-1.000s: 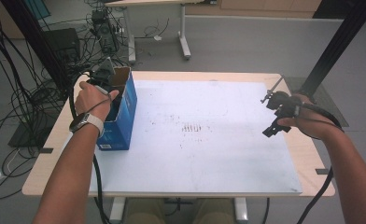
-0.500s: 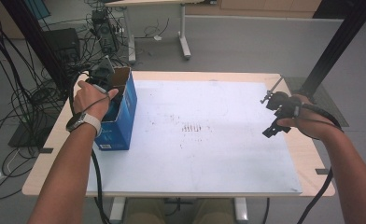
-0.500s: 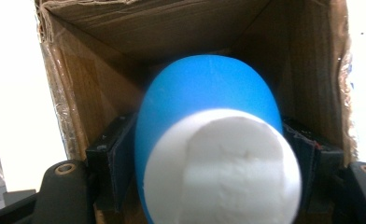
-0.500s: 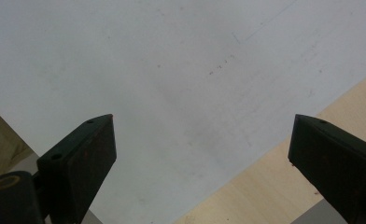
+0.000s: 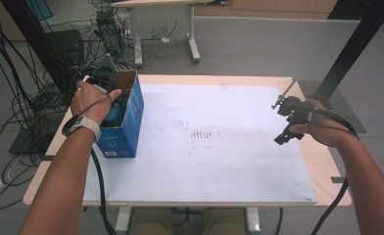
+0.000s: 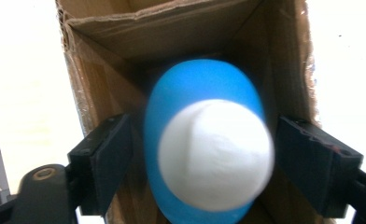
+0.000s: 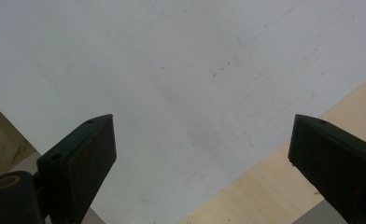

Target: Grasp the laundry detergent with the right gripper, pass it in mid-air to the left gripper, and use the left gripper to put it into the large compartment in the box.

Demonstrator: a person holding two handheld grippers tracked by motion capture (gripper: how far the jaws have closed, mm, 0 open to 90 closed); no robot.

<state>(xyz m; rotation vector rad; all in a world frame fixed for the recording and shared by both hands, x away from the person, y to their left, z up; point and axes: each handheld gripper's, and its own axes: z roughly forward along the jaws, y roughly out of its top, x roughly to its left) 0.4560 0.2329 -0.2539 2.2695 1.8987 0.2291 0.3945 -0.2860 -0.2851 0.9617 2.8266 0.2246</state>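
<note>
Left gripper [image 6: 204, 154] is down inside the open-topped blue cardboard box [image 5: 126, 125] at the far left of the table [image 5: 322, 161], and its jaws have just been opening, so this reads as the release. Between them sits a smooth, rounded blue object with a white end [image 6: 209, 144], egg-like and a bit glossy; there's a thin gap at each pad, so the jaws are part-open and no longer pressing on it. The object is in the box, brown corrugated walls around it. Next move, I'd judge: lift straight up, keeping clear of the ragged card edges. Over at the right, the right gripper [image 7: 204, 163] hangs wide open and empty above the matte white sheet [image 5: 219, 142], faintly smudged, near the pale wooden table edge
</note>
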